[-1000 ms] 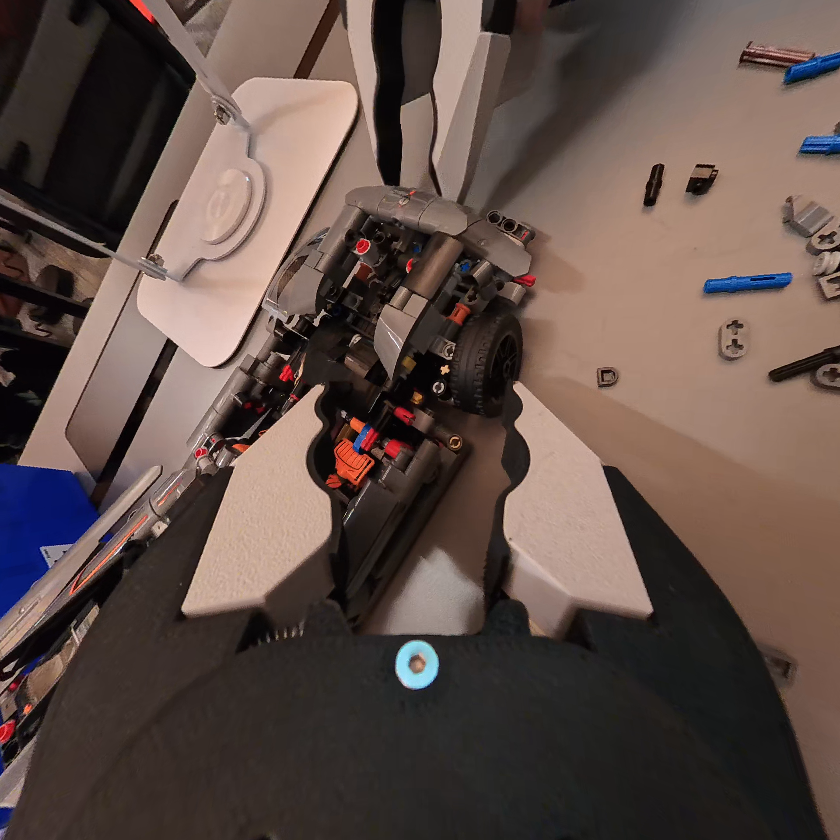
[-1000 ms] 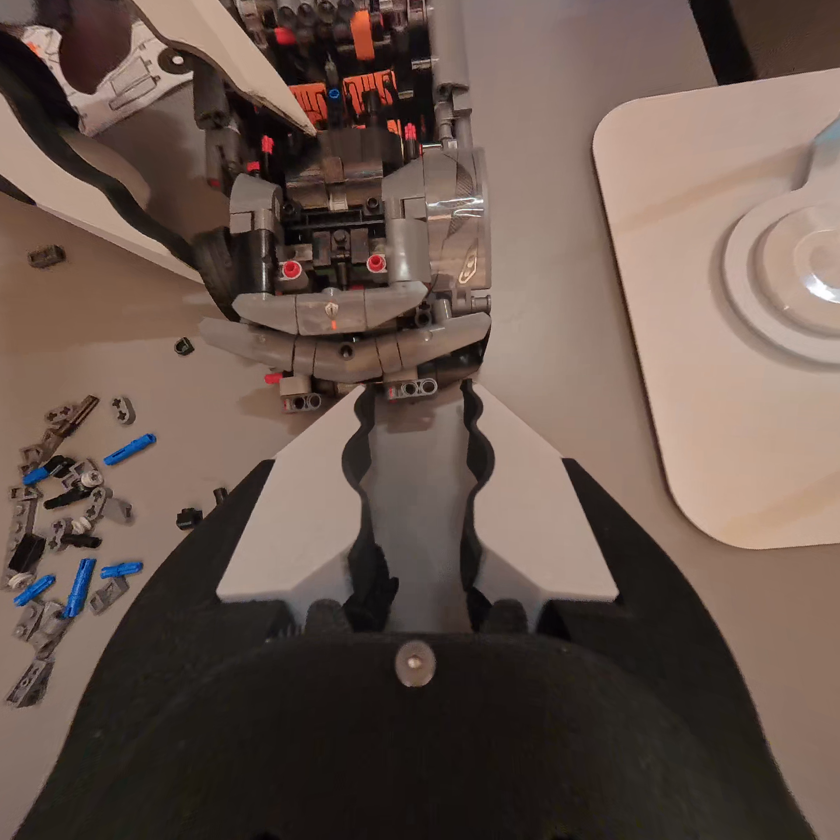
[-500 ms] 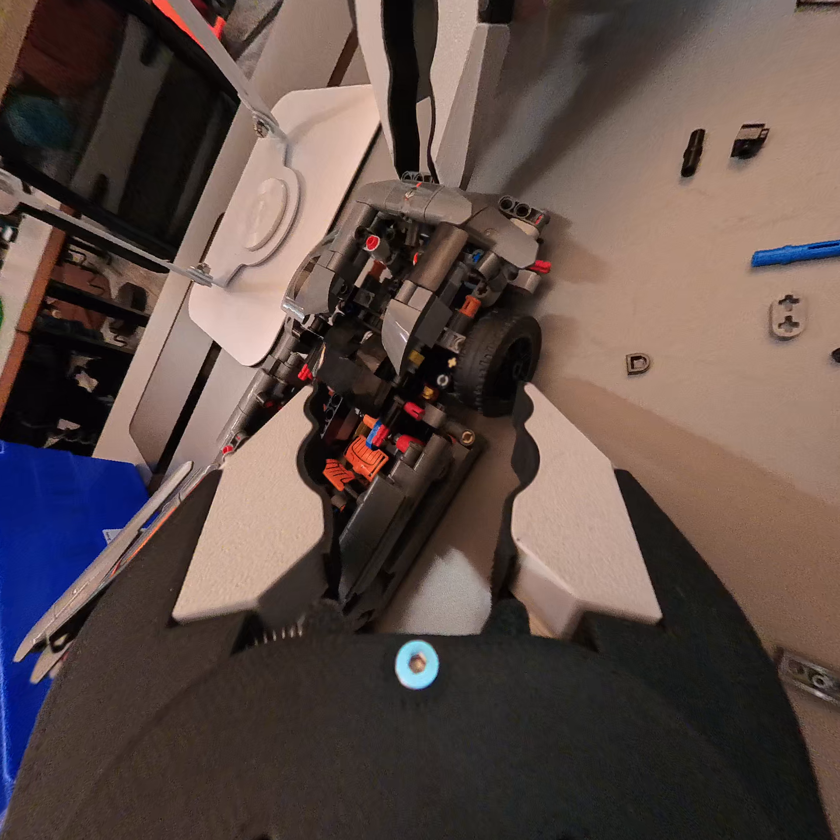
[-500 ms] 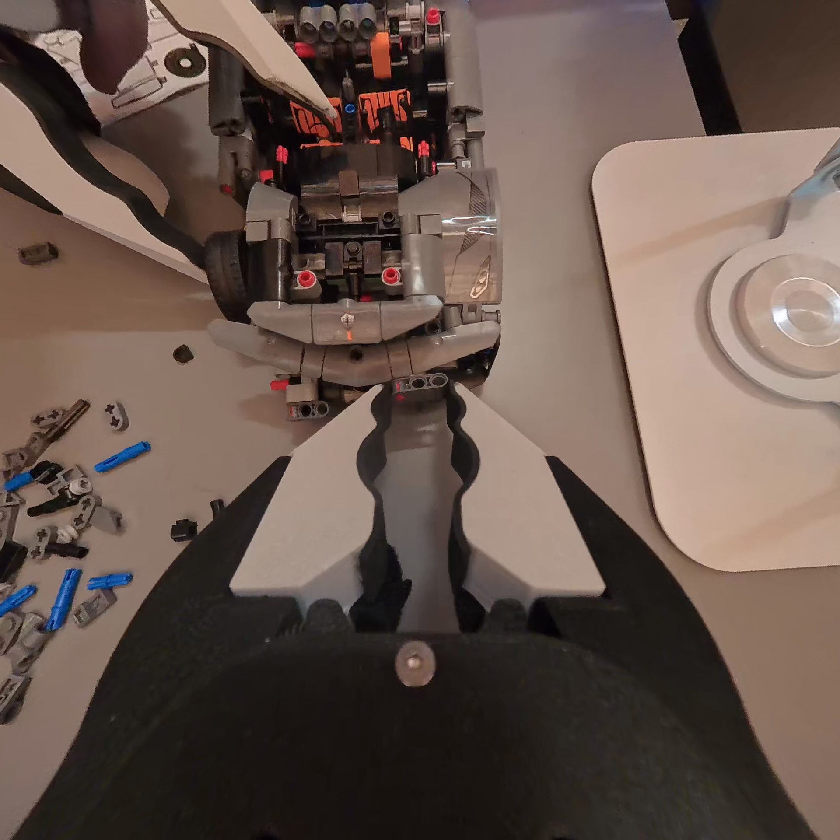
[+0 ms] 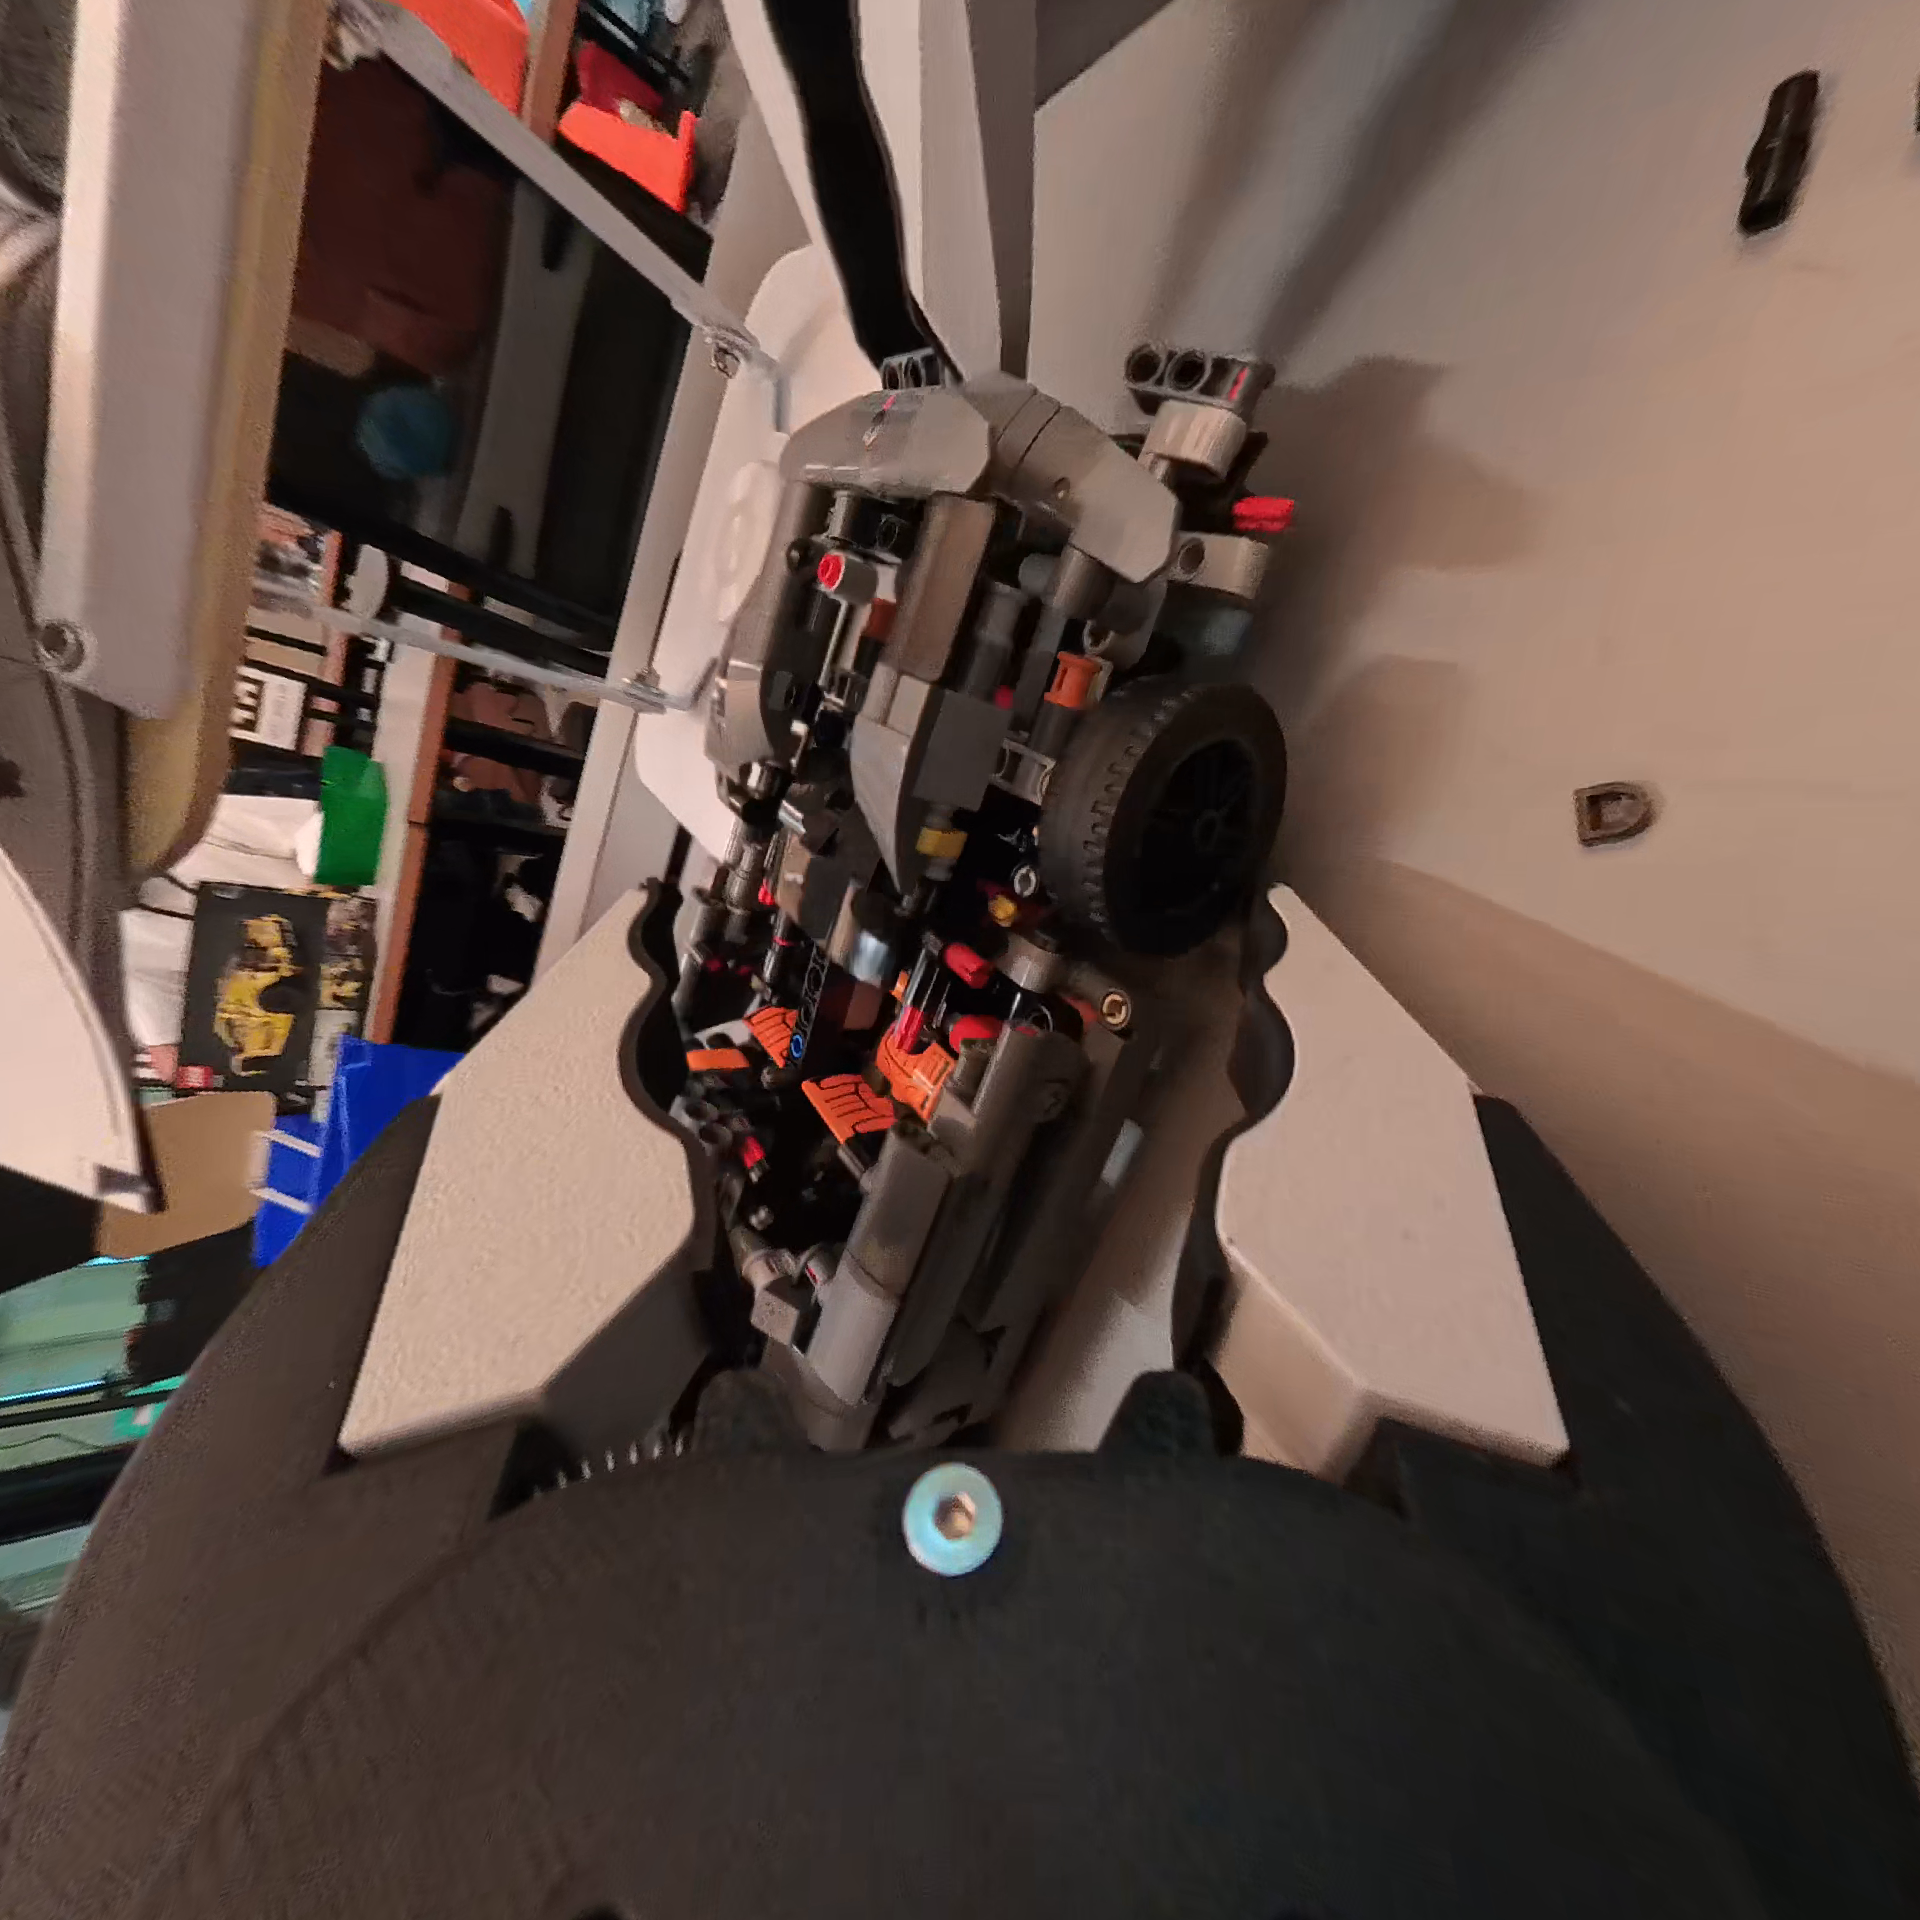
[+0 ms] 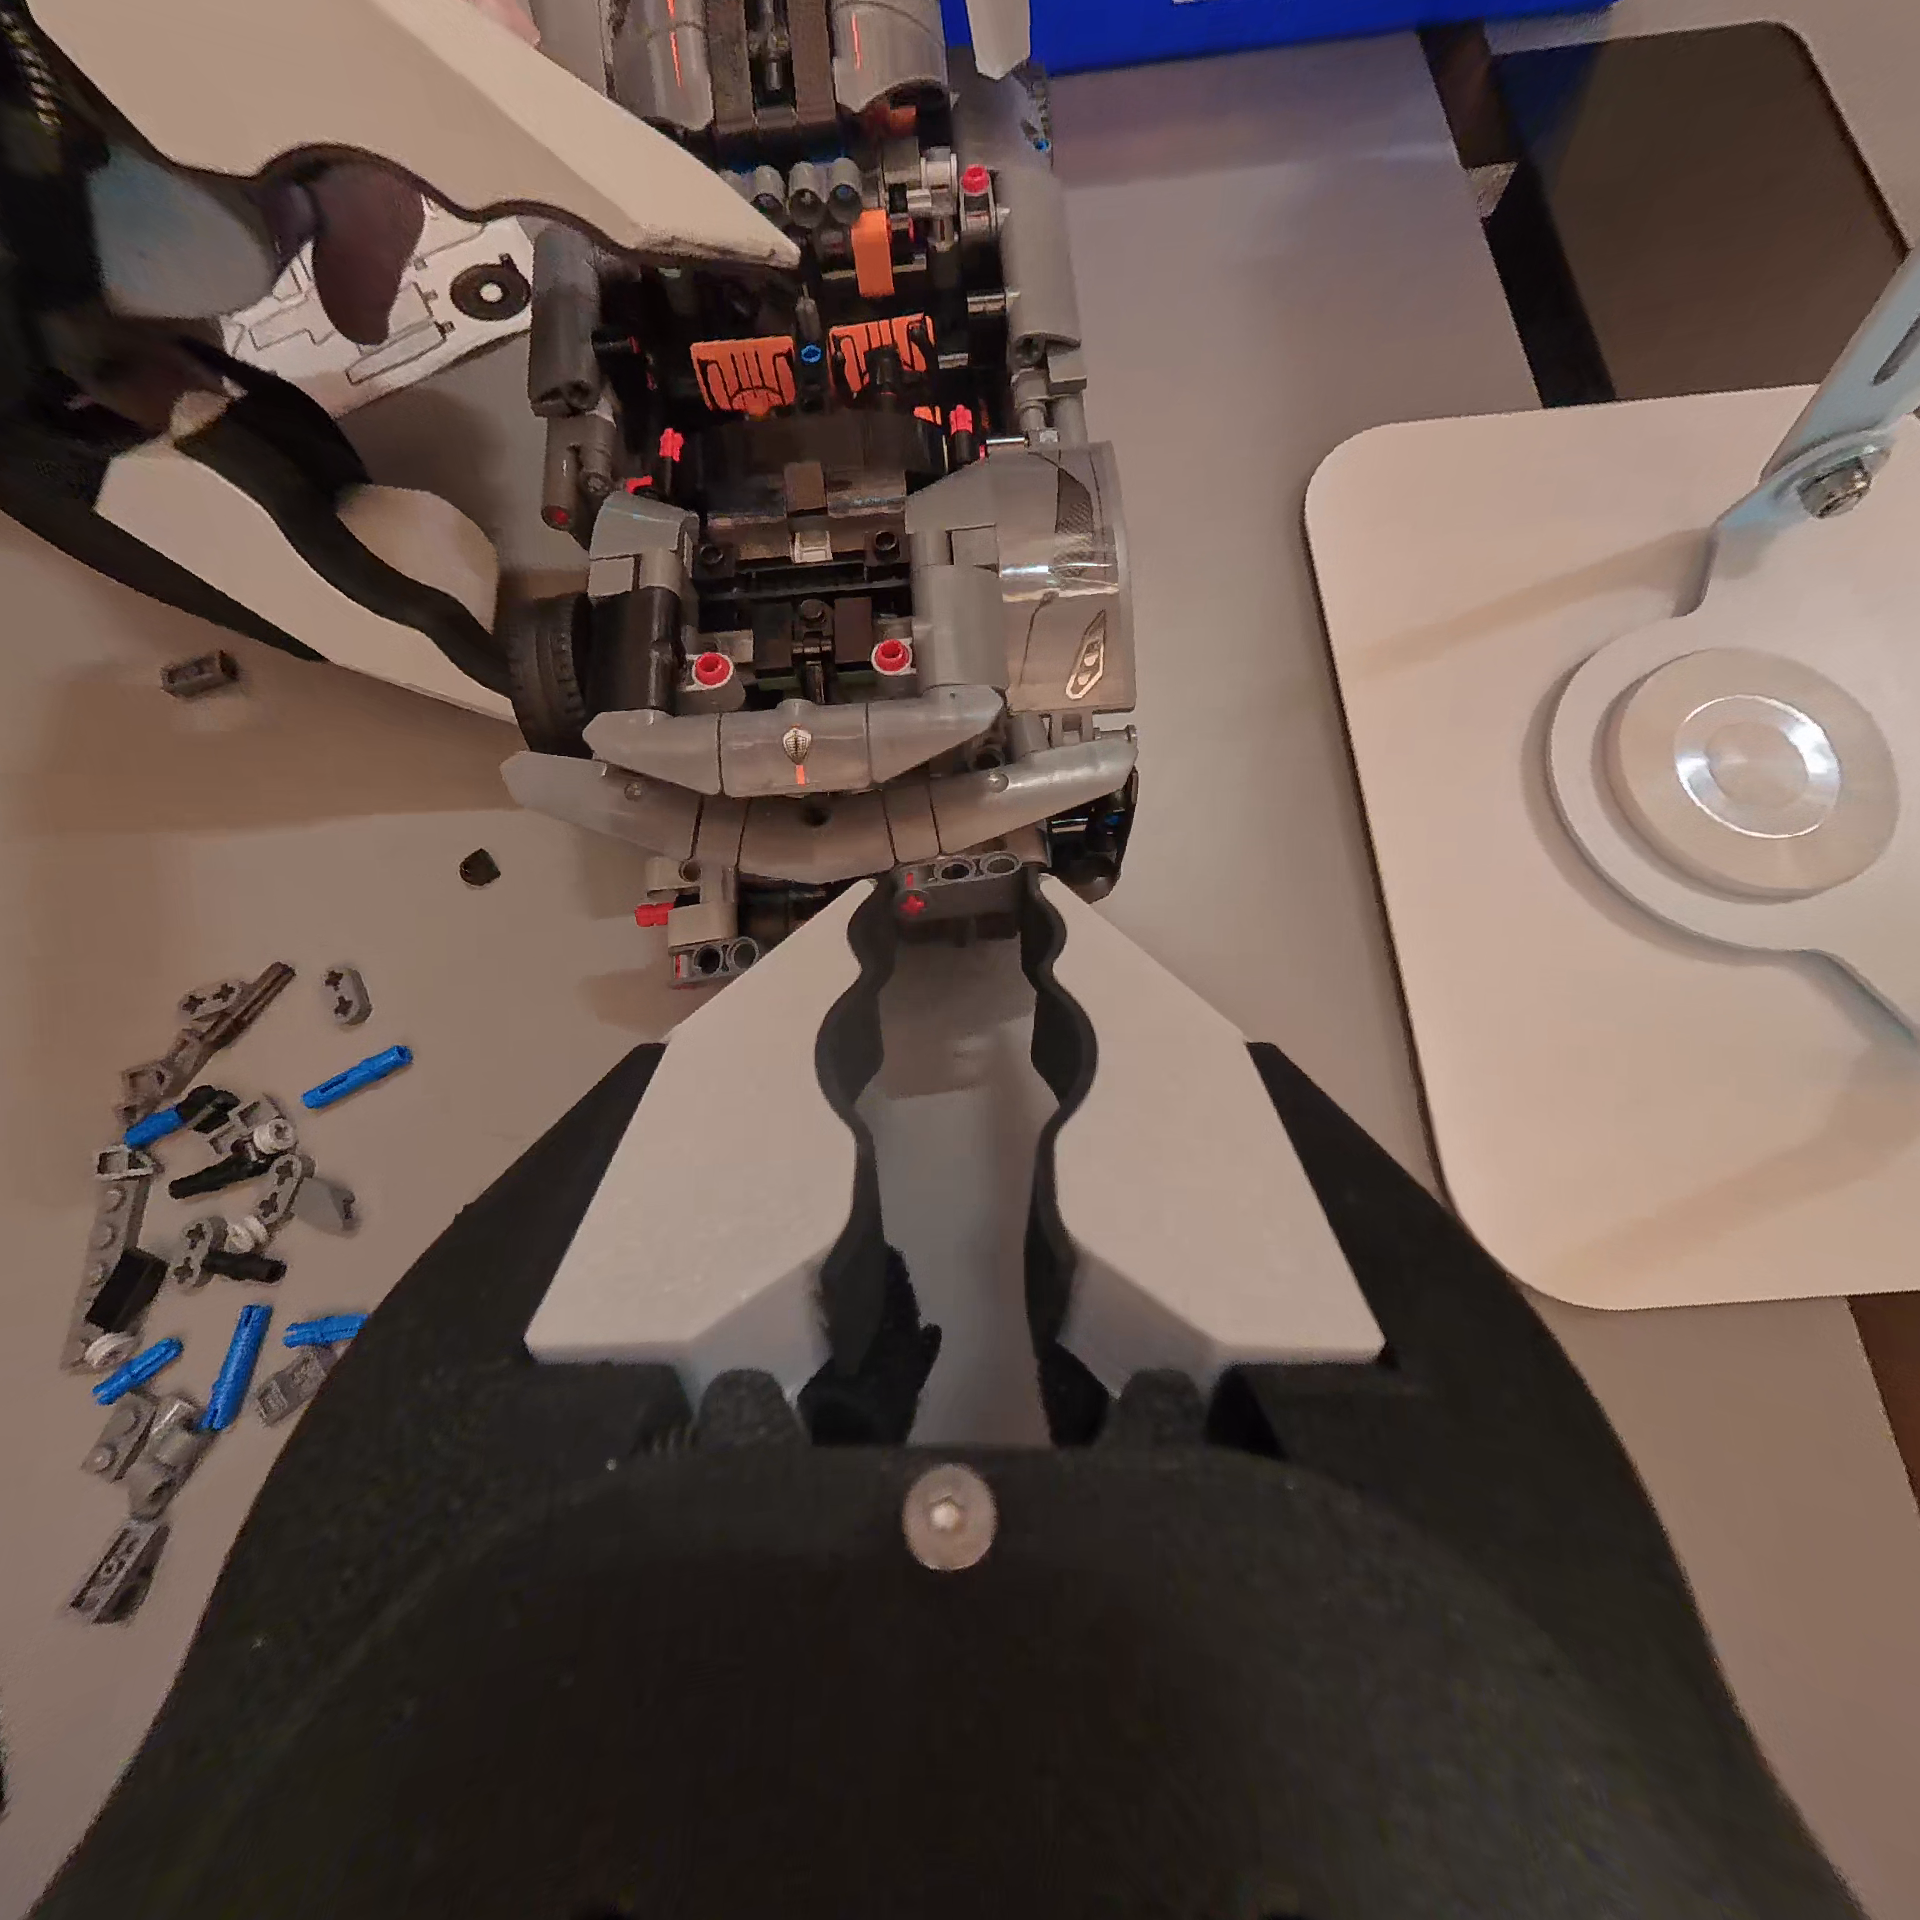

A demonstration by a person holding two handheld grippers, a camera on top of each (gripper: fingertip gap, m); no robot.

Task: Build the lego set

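While loose blue and grey lego pieces (image 6: 197,1236) litter the beige table (image 6: 343,831), the white monitor base (image 6: 1558,935) sits right. Left gripper (image 5: 951,914) straddles the grey lego car (image 5: 966,727), clamped; right gripper (image 6: 951,904) pinches its front beam

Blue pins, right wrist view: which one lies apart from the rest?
The blue pin highest in the loose pile, lying alone on bare table nearest the car; the other blue pins sit among grey parts lower down.
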